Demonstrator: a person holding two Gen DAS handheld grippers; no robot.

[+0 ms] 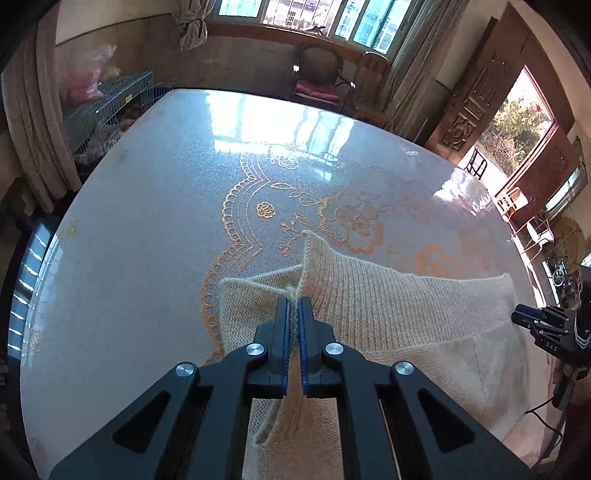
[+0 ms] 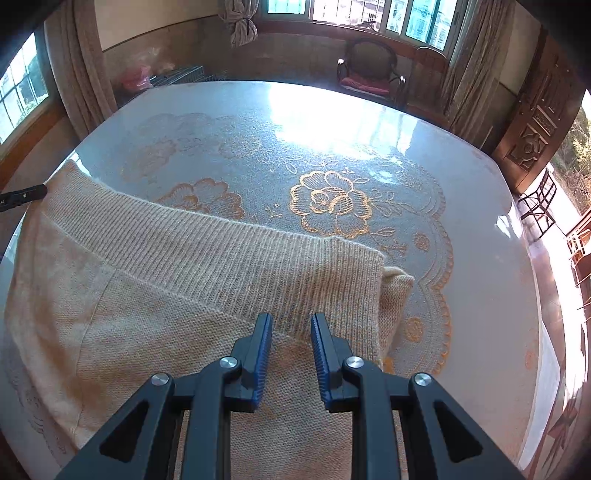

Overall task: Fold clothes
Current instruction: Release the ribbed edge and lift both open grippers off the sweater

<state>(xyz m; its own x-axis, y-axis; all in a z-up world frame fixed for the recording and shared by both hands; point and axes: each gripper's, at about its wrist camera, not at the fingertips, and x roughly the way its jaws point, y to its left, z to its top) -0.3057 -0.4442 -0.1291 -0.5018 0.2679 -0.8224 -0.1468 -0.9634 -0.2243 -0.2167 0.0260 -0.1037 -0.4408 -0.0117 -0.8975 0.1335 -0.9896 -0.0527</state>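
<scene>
My left gripper (image 1: 294,301) is clenched on the edge of the cream-coloured ribbed knit sweater (image 1: 388,306), its blue-padded fingers (image 1: 282,325) pinching a raised fold of yarn so that the corner stands up off the surface. I judge I hold it this way to carry that edge across the garment for a fold. My right gripper (image 2: 291,321) hangs just above the same sweater (image 2: 184,266), near where the ribbed band meets the plainer knit; its fingers (image 2: 263,350) stand parted and press on nothing, so that hand is released, poised, I think, to take a matching hold so both edges travel together.

The sweater lies spread flat on the glossy white tabletop with gold floral tracery (image 1: 147,221), close to the near edge, the ribbed band running across it and one tucked corner showing at its right end. Beyond the sweater the tabletop is bare and catches window glare. Beyond the tabletop, against the wall, stands a dark wooden armchair with a red cushion (image 2: 369,74), beneath bright windows (image 2: 369,14).
</scene>
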